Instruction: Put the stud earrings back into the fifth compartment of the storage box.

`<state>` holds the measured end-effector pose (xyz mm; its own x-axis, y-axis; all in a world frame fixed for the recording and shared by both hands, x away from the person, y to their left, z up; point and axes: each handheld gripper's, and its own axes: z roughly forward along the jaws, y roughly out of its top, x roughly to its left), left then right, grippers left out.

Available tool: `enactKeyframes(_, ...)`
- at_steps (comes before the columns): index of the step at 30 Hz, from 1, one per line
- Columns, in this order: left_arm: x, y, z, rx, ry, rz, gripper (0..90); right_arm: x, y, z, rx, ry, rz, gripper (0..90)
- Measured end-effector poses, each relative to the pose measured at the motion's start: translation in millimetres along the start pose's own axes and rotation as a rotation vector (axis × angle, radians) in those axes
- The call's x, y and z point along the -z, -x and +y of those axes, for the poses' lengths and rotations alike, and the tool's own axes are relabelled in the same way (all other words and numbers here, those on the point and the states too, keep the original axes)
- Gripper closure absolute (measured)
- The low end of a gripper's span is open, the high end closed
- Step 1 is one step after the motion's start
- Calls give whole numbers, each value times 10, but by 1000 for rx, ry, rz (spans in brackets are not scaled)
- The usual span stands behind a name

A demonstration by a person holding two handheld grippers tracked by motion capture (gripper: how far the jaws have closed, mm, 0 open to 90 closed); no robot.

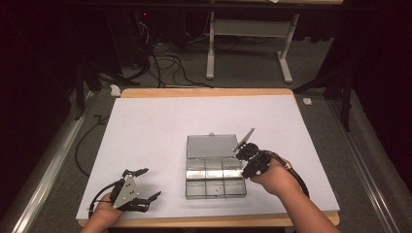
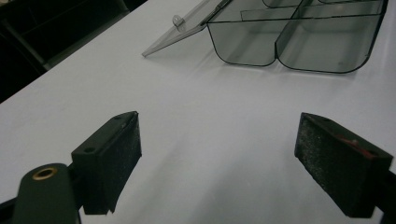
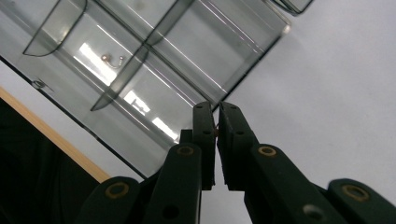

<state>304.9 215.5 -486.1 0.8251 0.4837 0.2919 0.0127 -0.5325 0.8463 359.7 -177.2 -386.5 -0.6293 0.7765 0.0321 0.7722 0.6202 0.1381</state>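
A clear plastic compartment box (image 1: 215, 190) lies at the table's middle front with its lid (image 1: 209, 145) flat open behind it. My right gripper (image 1: 242, 154) is shut at the box's right rim; in the right gripper view its jaws (image 3: 216, 109) meet just over the box wall (image 3: 261, 35), and a tiny reddish speck sits between the pads, too small to name. A small metal piece with two pale beads (image 3: 112, 59) lies in one compartment. My left gripper (image 1: 151, 183) rests open at the front left, its pads (image 2: 123, 154) wide apart over bare table, facing the box (image 2: 299, 60) and lid (image 2: 182, 28).
A white sheet (image 1: 160, 126) covers the wooden table, whose front edge (image 1: 204, 222) runs just below both hands. Cables (image 1: 165, 63) and a white table frame (image 1: 211, 53) stand on the floor beyond the far edge.
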Motion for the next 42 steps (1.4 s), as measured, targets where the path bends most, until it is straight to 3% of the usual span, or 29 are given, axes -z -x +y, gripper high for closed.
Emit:
enactKeyframes(13,-1,-1,0,1,-2,0,152,-44,-237,130,34,-6,13,865)
enactKeyframes(21,0,4,0,-5,2,4,152,-129,-388,213,125,4,32,865)
enactKeyframes(42,3,6,-2,-5,6,2,152,-339,-631,366,176,-12,76,865)
